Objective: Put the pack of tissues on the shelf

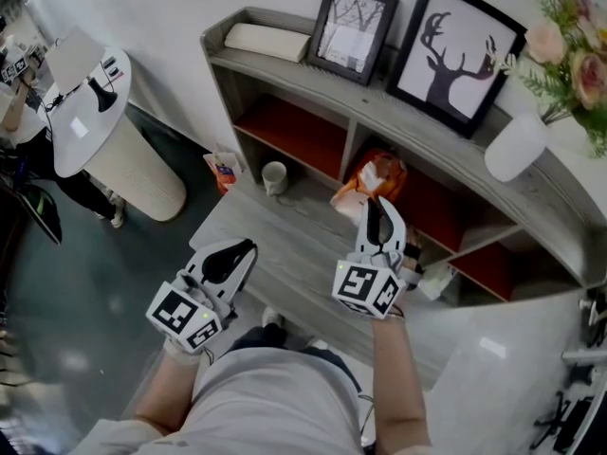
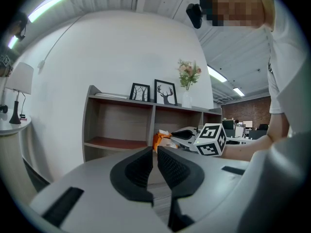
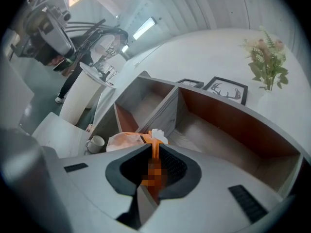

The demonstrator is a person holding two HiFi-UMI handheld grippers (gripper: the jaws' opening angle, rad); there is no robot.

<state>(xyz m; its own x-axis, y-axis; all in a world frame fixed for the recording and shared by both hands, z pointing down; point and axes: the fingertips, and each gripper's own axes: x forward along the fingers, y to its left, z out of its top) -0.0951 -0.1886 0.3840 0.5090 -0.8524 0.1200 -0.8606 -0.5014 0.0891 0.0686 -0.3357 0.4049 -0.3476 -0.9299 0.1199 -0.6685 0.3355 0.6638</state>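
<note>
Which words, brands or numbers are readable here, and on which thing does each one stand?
No text can be read.
Pack of tissues: print blurred.
Small red and white packet: print too small.
Marker cubes: square patterns only, no letters.
Framed pictures: a deer head and trees, no words.

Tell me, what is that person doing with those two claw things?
A person holds a claw in each hand. The right claw is shut on the orange pack of tissues and holds it in front of an open compartment of the gray shelf. The pack is not on the shelf yet. The left claw is shut with nothing in it, over the low table.
</note>
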